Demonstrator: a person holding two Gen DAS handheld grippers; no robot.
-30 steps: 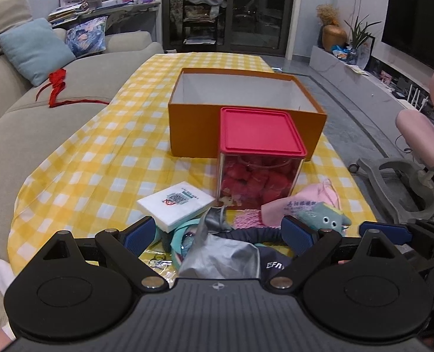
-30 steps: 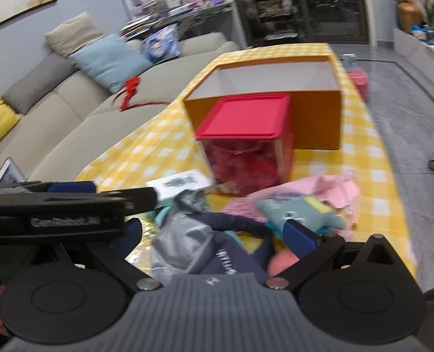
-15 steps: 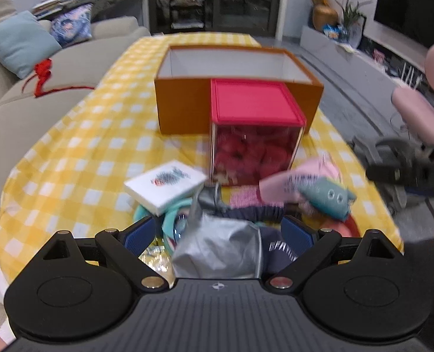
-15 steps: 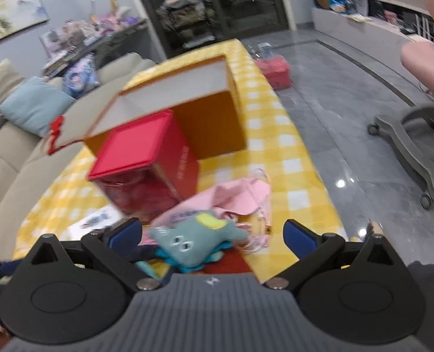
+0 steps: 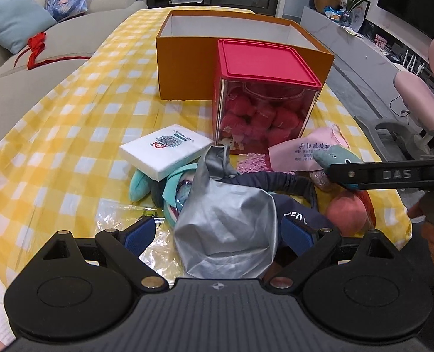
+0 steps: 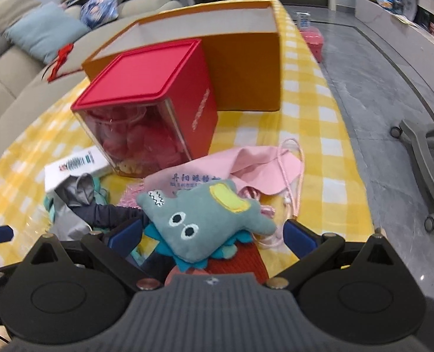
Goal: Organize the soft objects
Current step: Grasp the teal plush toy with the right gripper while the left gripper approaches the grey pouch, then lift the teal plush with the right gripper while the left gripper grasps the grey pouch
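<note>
Landmark: red-lidded clear box on the yellow checked worktop.
Orange box: just behind it, open.
Soft pile: in front; grey cap, teal monster plush, pink pouch.
Left gripper: jaws apart around cap.
Right gripper: jaws apart beside plush.

Even indoor light fills both my fisheye views, edges bowing outward, with glare on the clear box and my right view slightly blurred.

Yellow-and-white checked cloth covers the counter, with an orange box white inside. Red lid, teal plush with yellow patch, silver-grey fabric, pink pouch.
</note>
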